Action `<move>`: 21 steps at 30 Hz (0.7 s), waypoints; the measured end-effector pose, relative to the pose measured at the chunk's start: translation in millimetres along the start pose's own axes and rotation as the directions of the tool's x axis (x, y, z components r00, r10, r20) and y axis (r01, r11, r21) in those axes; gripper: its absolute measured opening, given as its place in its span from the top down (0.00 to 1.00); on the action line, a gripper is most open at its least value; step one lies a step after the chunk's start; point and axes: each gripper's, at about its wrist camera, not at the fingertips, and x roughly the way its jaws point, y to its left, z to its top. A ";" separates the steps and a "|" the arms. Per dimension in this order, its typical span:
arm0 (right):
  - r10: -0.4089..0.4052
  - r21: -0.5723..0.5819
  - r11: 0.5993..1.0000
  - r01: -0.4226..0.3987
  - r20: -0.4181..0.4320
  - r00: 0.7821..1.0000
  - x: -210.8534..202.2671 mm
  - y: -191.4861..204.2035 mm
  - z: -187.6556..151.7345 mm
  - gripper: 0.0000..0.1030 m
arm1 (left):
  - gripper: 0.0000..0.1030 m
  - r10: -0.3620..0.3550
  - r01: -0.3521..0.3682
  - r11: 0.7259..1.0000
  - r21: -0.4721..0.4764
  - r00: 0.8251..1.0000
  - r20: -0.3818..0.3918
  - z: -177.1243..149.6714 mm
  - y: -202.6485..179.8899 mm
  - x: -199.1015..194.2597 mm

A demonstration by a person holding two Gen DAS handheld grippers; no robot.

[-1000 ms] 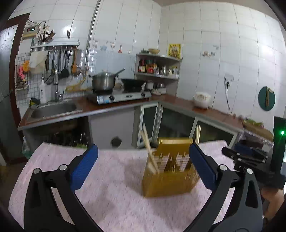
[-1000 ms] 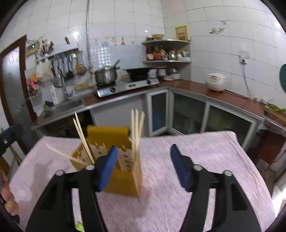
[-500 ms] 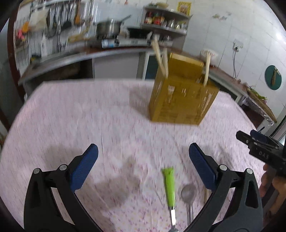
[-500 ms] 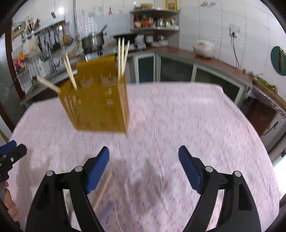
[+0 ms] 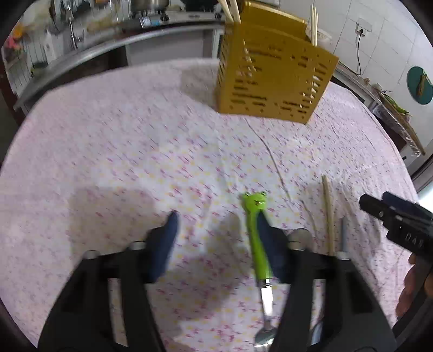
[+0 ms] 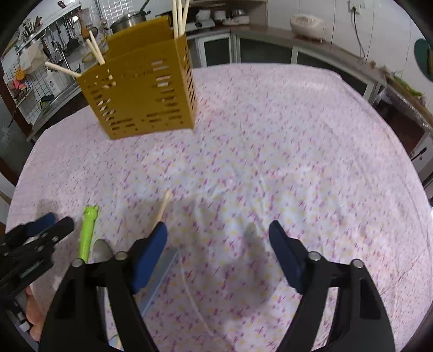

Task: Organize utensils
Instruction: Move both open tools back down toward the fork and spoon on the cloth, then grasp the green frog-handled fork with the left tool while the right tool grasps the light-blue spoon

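A yellow slotted utensil holder [image 5: 273, 78] stands on the far side of the table with chopsticks [image 5: 314, 24] sticking out; it also shows in the right wrist view [image 6: 143, 92]. A green frog-handled spoon [image 5: 257, 232] lies on the cloth between my left gripper's [image 5: 219, 230] open fingers, against the right pad. A loose chopstick [image 5: 328, 214] and a grey utensil [image 5: 343, 235] lie to its right. My right gripper [image 6: 216, 243] is open and empty over the cloth, with the chopstick [image 6: 162, 207] and the spoon [image 6: 88, 232] at its left.
The table carries a pink flowered cloth [image 6: 270, 151]. My right gripper's tip [image 5: 392, 214] shows at the right of the left wrist view. My left gripper [image 6: 35, 235] shows at the lower left of the right wrist view. Kitchen counters [image 6: 311, 46] run behind the table.
Both grippers have dropped and tilted down towards the table. My left gripper now straddles the green spoon handle and has narrowed. The holder has moved up in both views.
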 end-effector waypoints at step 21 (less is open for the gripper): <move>0.064 0.036 0.998 -0.058 -0.197 0.978 22.8 25.3 -2.9 0.72 | 0.79 -0.043 0.043 0.999 -0.011 0.997 -0.058 13.5 -16.0 3.3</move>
